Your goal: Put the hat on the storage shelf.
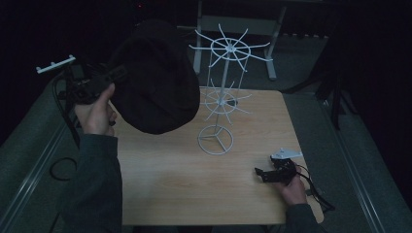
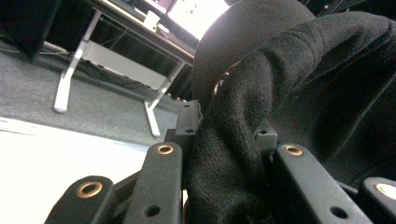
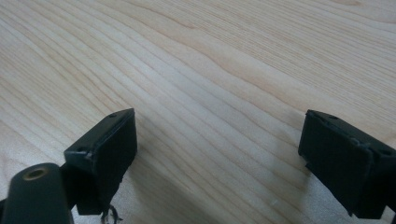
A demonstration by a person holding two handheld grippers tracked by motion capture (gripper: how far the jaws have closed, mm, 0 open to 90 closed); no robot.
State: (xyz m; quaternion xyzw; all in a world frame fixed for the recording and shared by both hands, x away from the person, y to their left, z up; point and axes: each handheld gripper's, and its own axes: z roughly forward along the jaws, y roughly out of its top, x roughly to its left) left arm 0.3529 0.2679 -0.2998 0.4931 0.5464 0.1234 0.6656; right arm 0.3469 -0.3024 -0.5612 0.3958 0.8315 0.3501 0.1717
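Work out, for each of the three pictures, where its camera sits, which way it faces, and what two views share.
High view: above the person's side, looking forward and down on the wooden table, white wire rack, both forearms.
Left gripper view: on the left gripper, looking along its jaws clamped on the black hat.
Right gripper view: on the right gripper, facing the tabletop, jaws apart.
Shared: the hat in high and left gripper views.

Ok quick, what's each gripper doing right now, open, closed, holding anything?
Left gripper: shut on the black hat, held up in the air beside the white wire rack.
Right gripper: open, empty, low over the wooden table.
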